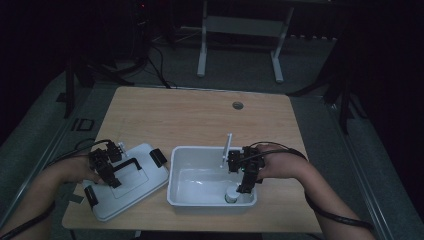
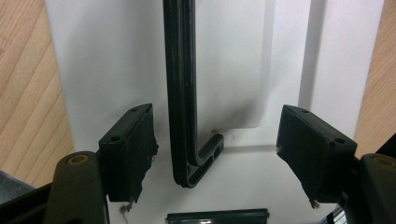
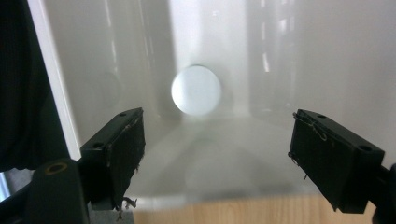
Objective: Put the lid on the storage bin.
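White bin [image 1: 176,172], white lid [image 1: 150,182] with black handle [image 2: 180,93], white round cap [image 3: 196,90], light wood-grain table [image 1: 200,115]

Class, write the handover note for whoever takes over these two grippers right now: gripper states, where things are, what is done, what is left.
Left gripper: open, jaws either side of the black handle on the white lid, not pressing it.
Right gripper: open, above the white bin.
Small white round container: in the bin's near right corner.
Done: container appears placed.
Left, probably: grip the handle, put the lid on.

1 bin [image 1: 176,172], 1 lid [image 1: 150,177], maybe 1 cup [image 1: 231,196].
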### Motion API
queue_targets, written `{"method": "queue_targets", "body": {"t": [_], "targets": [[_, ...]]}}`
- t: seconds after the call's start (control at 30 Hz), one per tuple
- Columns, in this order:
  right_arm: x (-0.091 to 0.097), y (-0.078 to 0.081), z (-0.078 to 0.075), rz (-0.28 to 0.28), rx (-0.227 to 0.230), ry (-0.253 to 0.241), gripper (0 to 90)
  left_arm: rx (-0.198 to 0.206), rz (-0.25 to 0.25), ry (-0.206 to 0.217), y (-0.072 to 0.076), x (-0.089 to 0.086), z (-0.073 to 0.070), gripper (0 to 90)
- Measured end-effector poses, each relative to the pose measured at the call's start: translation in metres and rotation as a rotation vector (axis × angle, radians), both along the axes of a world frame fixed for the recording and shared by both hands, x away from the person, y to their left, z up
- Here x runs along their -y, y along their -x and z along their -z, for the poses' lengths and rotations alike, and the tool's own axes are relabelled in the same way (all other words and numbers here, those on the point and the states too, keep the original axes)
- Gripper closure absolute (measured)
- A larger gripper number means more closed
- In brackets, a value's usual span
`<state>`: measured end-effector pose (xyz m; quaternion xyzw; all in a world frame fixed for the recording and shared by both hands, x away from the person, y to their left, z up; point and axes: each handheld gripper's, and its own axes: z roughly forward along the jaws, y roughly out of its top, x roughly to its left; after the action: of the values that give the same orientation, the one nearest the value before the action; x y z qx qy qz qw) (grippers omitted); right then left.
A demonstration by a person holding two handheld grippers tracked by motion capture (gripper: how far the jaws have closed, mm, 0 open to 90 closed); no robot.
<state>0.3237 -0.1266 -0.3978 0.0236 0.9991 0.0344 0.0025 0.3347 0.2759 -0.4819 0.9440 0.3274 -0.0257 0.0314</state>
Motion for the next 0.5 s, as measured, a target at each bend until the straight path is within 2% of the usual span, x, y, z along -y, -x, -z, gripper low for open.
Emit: {"method": "queue_targets", "body": {"t": [0.17, 0.27, 0.5], "targets": [[0.017, 0.000, -0.014, 0.026, 0.021, -0.028, 17.7, -0.004, -0.003, 0.007, 0.001, -0.002, 0.000, 27.7], [0.035, 0.000, -0.025, 0.054, 0.038, -0.044, 17.7, -0.005, -0.012, 0.010, 0.001, -0.004, 0.000, 27.8], [0.062, 0.000, -0.029, 0.097, 0.063, -0.062, 17.7, -0.014, -0.020, 0.014, 0.001, -0.006, 0.002, 27.8]]}}
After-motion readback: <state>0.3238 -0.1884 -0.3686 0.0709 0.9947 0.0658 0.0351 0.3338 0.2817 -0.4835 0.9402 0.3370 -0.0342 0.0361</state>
